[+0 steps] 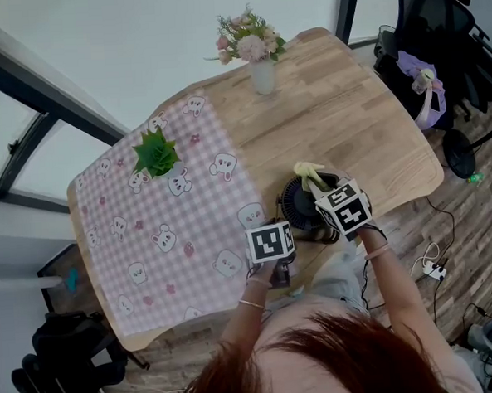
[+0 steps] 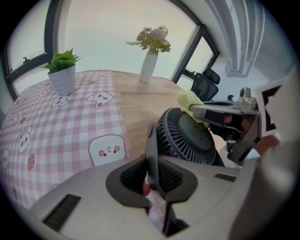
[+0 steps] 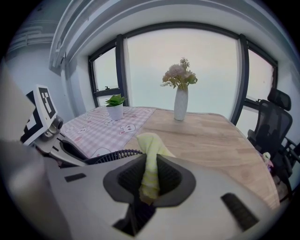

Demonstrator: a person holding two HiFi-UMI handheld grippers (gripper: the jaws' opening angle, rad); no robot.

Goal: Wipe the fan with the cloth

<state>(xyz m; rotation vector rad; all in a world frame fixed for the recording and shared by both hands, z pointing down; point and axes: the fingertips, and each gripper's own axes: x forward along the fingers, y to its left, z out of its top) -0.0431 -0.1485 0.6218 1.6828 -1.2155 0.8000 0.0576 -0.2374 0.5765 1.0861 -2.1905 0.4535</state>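
The tabletop (image 1: 349,119) is covered on its left part by a pink checked cover (image 1: 141,239). A potted plant (image 1: 154,154) stands on this cover towards the far edge. A vase of flowers (image 1: 261,70) stands on bare wood at the far edge.

The left gripper (image 2: 153,164) is held at the near edge, just right of the cover. Its jaws are pressed onto a thin dark bracket (image 2: 151,140) standing upright between them. This bracket is judged to belong to the fan, though that cannot be confirmed.

The fan (image 2: 187,138) is located on bare wood close to the near edge, directly beside the bracket, with its ribbed grille tilted upward.

The right gripper (image 3: 149,180) is positioned over the fan. Its jaws are pinched on a narrow fold of the yellow cloth (image 3: 151,154), whose free end is seen at the fan's upper rim. Contact with the grille is probable but cannot be confirmed. An office chair (image 1: 436,39) stands beyond the tabletop's right edge.

Hazards from this position:
- The fan may be pushed off the near edge if wiping pressure is directed towards that edge.
- The fan may pivot or tip if the thin bracket slips between the left jaws.
- The cloth may be dragged out of the right jaws, since only a narrow fold is gripped.
- The cloth may be snagged in the grille ribs if it is drawn across them rather than along them.
- The grille may be struck by the bare jaws if the cloth bunches aside.
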